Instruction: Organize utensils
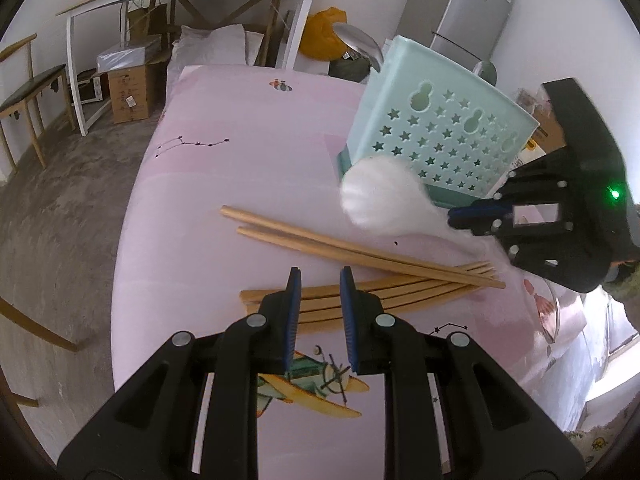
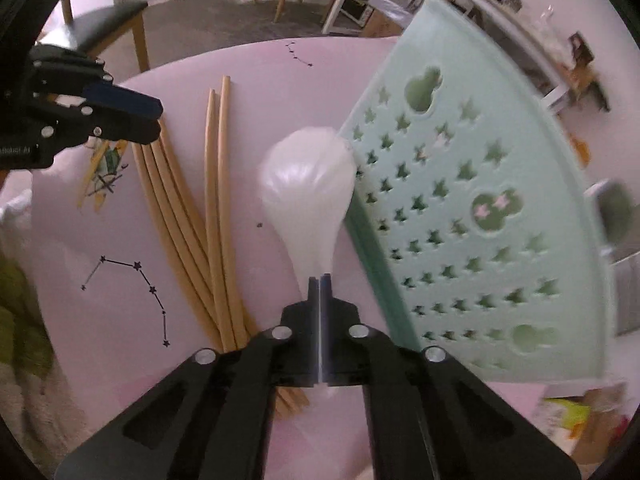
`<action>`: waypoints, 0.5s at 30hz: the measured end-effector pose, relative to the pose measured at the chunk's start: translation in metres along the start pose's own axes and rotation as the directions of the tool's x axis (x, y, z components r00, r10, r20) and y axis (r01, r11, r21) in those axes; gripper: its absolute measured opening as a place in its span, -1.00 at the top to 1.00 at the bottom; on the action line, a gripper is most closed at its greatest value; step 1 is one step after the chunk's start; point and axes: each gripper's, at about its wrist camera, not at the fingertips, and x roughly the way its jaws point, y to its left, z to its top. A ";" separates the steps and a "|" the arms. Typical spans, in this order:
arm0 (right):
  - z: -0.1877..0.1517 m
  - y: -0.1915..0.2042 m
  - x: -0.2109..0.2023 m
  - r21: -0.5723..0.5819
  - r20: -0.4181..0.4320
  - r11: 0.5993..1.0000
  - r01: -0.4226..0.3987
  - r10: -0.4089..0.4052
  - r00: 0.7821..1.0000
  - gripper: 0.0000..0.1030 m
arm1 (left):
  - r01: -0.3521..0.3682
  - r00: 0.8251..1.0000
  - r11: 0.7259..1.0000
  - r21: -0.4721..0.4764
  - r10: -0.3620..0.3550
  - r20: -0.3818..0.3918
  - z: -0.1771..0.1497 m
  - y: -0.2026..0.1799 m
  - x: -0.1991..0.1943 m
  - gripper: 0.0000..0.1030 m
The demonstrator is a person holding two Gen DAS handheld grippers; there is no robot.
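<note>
While the white spoon blurs at its rounded, glossy bowl, I can see my right gripper clamped tight on its thin handle, the bowl just beside the near wall of the mint plastic caddy with star-shaped holes. To its left, slim wooden chopsticks lie crossed on the pink printed cloth, partly hidden under my left gripper, whose blue ribbed pads stand slightly apart on nothing. A metal spoon pokes from the caddy's far side, its handle hidden.

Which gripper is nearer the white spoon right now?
Right. The right gripper is shut on the white spoon handle; the left gripper hovers apart over the chopsticks.
</note>
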 end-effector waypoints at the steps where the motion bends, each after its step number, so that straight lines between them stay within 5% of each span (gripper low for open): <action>1: 0.001 0.005 -0.004 -0.015 0.001 1.000 0.026 -0.026 1.000 0.99 | 0.002 1.000 1.000 -0.005 -0.002 0.002 -0.001 0.001 -0.001 0.65; 4: 0.003 0.022 -0.012 -0.050 0.004 0.995 0.082 -0.082 0.997 0.99 | 0.008 1.000 1.000 -0.020 -0.008 0.006 -0.002 0.006 -0.001 0.65; 11: -0.004 0.029 -0.029 0.051 0.031 0.998 0.039 -0.040 0.999 0.97 | 0.015 1.000 0.999 -0.036 -0.014 0.009 -0.006 0.007 -0.004 0.65; 13: -0.010 0.009 -0.026 0.136 0.037 0.990 -0.043 0.039 0.999 0.77 | 0.016 1.000 0.999 -0.037 -0.016 0.007 -0.006 0.008 -0.003 0.65; 15: -0.012 -0.011 -0.018 0.216 0.052 0.969 -0.124 0.116 0.992 0.25 | 0.016 1.000 0.999 -0.035 -0.016 0.002 -0.007 0.008 -0.002 0.65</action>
